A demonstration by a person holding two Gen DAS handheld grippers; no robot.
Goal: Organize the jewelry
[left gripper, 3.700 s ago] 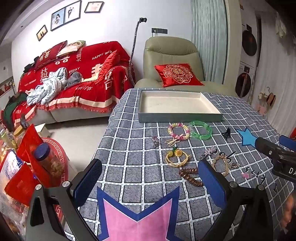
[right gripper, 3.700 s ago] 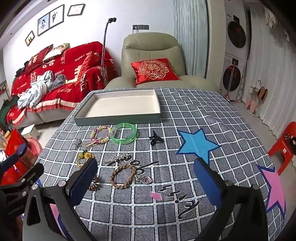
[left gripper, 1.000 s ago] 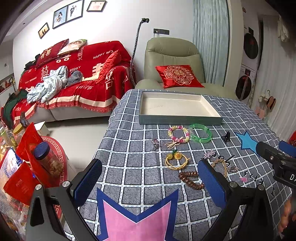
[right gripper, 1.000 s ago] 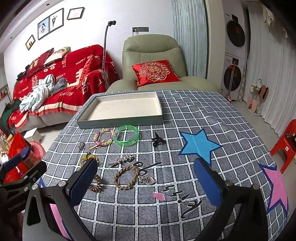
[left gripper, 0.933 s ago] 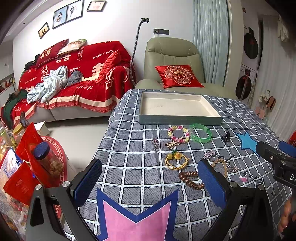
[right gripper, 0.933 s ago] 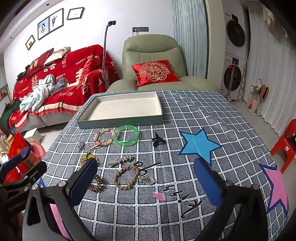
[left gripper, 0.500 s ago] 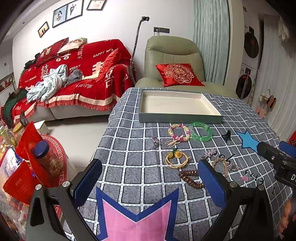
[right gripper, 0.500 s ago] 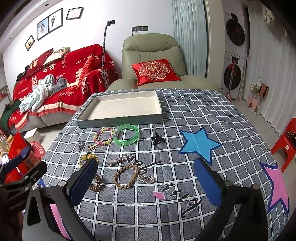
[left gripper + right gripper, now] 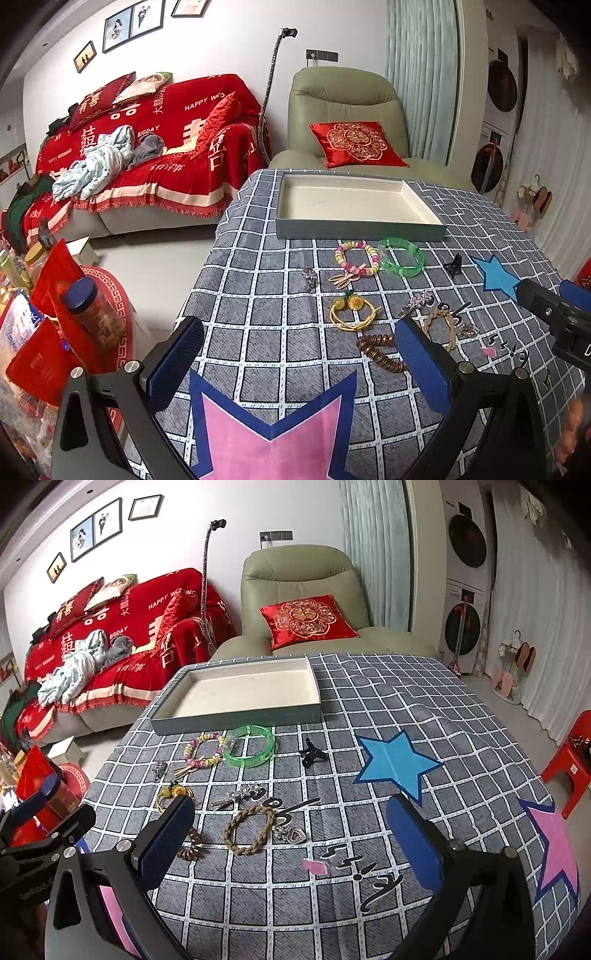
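An empty grey tray (image 9: 360,233) (image 9: 236,720) with a cream inside stands at the far side of the checked tablecloth. In front of it lie a green bangle (image 9: 402,252) (image 9: 250,746), a pastel bead bracelet (image 9: 356,253) (image 9: 204,752), a yellow hair tie (image 9: 352,313), a brown coil tie (image 9: 380,353), a braided ring (image 9: 250,829), a heart pendant (image 9: 291,833), star clips (image 9: 238,793) and a black claw clip (image 9: 313,754). My left gripper (image 9: 299,365) and right gripper (image 9: 291,843) are both open and empty, held above the near part of the table.
A green armchair (image 9: 299,590) with a red cushion stands behind the table. A red-covered sofa (image 9: 147,147) is at back left. Snack bags and a jar (image 9: 88,317) stand left of the table. A red stool (image 9: 570,753) is at the right.
Both grippers have drifted slightly, so the view shifts a little. The jewelry and tray have not moved. Both grippers stay open.
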